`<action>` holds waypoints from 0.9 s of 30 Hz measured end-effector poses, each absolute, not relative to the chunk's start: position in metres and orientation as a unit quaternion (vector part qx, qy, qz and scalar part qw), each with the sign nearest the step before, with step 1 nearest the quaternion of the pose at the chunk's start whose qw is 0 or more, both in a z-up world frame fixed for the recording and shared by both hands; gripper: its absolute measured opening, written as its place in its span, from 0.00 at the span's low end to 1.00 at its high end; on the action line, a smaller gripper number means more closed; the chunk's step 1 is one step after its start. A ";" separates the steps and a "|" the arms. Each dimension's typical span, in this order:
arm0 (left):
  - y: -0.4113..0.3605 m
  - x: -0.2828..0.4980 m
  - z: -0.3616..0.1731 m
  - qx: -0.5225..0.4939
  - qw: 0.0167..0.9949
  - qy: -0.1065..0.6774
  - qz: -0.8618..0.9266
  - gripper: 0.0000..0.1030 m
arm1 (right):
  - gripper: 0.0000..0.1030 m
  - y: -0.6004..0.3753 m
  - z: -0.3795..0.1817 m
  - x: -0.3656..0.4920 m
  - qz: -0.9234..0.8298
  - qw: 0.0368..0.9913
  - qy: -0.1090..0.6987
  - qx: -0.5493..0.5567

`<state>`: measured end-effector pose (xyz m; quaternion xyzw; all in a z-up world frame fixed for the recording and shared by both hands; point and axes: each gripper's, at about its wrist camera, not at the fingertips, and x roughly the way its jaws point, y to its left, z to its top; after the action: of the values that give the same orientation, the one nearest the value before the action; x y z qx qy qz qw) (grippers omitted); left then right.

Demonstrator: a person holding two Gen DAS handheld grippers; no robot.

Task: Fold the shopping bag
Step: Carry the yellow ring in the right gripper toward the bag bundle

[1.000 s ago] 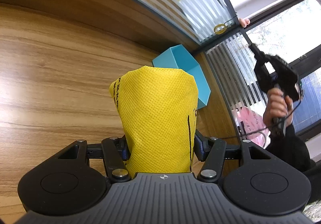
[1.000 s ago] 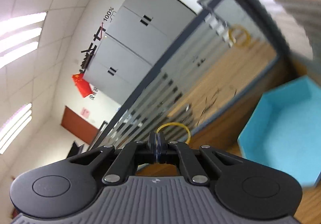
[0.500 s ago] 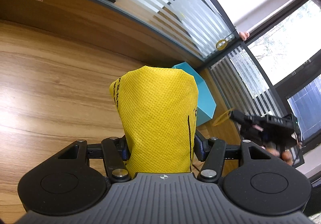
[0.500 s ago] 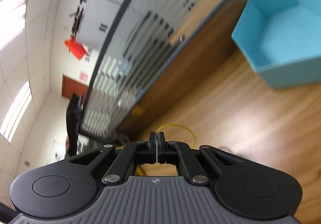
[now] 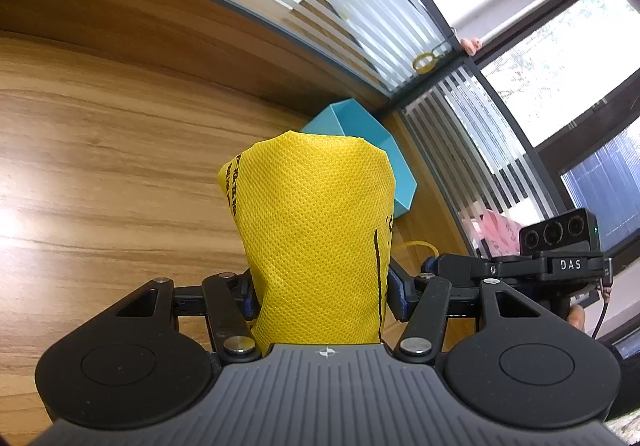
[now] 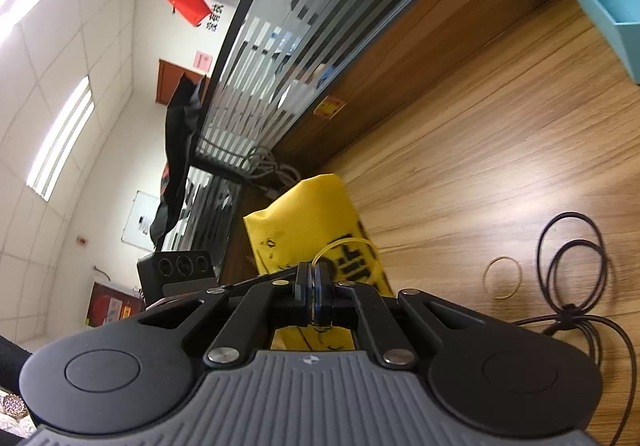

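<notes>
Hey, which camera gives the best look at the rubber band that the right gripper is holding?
The right wrist view: the yellow rubber band loops out of the shut right gripper, in front of the folded yellow bag. The left wrist view shows only an arc of it beside the bag.

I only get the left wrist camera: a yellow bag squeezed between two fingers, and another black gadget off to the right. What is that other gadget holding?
Observer: The right gripper is shut on a yellow rubber band. The band's loop sticks out ahead of the tips, in front of the yellow bag.
Visitor: Is that the only band around?
Observer: No. A second rubber band lies loose on the wooden table.
Visitor: Anything else on that side?
Observer: A coiled black cable lies on the table beside that loose band.
</notes>
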<state>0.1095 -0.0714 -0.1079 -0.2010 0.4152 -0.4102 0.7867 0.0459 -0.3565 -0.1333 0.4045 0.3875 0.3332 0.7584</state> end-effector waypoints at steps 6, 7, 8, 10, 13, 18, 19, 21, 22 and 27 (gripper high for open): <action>-0.080 0.105 -0.104 -0.188 0.783 0.415 -0.423 0.57 | 0.03 -0.350 -0.124 0.059 0.342 0.756 0.393 0.396; -0.080 0.105 -0.105 -0.185 0.783 0.416 -0.424 0.58 | 0.03 -0.350 -0.122 0.062 0.343 0.756 0.393 0.396; -0.080 0.104 -0.105 -0.183 0.783 0.416 -0.424 0.58 | 0.03 -0.349 -0.121 0.064 0.344 0.756 0.393 0.396; -0.081 0.104 -0.105 -0.180 0.782 0.416 -0.428 0.58 | 0.04 -0.348 -0.120 0.069 0.345 0.756 0.393 0.395; -0.079 0.102 -0.104 -0.180 0.782 0.415 -0.428 0.58 | 0.04 -0.351 -0.120 0.072 0.342 0.757 0.395 0.393; -0.080 0.101 -0.104 -0.175 0.782 0.418 -0.428 0.58 | 0.05 -0.354 -0.126 0.079 0.338 0.756 0.399 0.393; -0.080 0.101 -0.104 -0.173 0.782 0.419 -0.427 0.58 | 0.05 -0.353 -0.127 0.080 0.339 0.756 0.400 0.392; -0.080 0.100 -0.105 -0.171 0.782 0.422 -0.426 0.57 | 0.05 -0.355 -0.129 0.082 0.340 0.754 0.403 0.392; -0.080 0.100 -0.105 -0.170 0.781 0.423 -0.426 0.57 | 0.05 -0.356 -0.130 0.083 0.341 0.752 0.404 0.393; -0.081 0.101 -0.106 -0.165 0.779 0.429 -0.426 0.57 | 0.06 -0.362 -0.137 0.088 0.343 0.745 0.410 0.399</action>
<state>0.1006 -0.0807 -0.1063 -0.1652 0.4295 -0.4258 0.7791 0.0884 -0.3619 -0.1365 0.3991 0.4104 0.3426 0.7449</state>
